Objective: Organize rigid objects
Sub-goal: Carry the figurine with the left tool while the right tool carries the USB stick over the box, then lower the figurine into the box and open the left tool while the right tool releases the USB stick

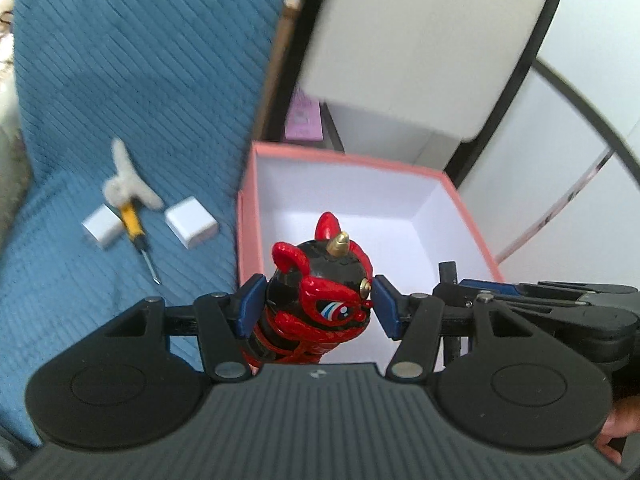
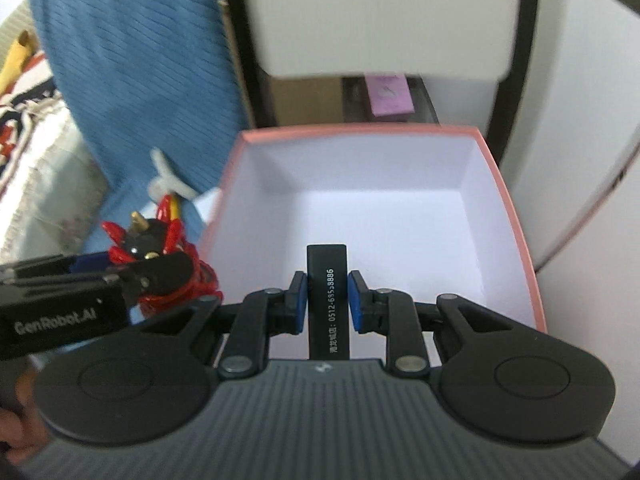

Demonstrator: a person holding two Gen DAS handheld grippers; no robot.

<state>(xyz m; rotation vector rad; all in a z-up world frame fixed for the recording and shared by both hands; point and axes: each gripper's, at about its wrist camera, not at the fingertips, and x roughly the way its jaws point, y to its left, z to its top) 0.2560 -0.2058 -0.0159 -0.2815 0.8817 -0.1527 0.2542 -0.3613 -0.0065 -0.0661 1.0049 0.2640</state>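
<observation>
Both fingers grip: left fingers (image 1: 256, 304) clamp the red figurine (image 1: 320, 292), right fingers (image 2: 301, 304) pinch the black bar (image 2: 327, 300)

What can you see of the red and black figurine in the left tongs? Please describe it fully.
The red and black figurine looks like glossy hard plastic: a round black head with red horns or ears, a small gold horn, a painted eye and red cord-like bands around the body. It stands roughly upright, clamped at the head between the blue pads of the left tongs, above the near edge of the pink box.
</observation>
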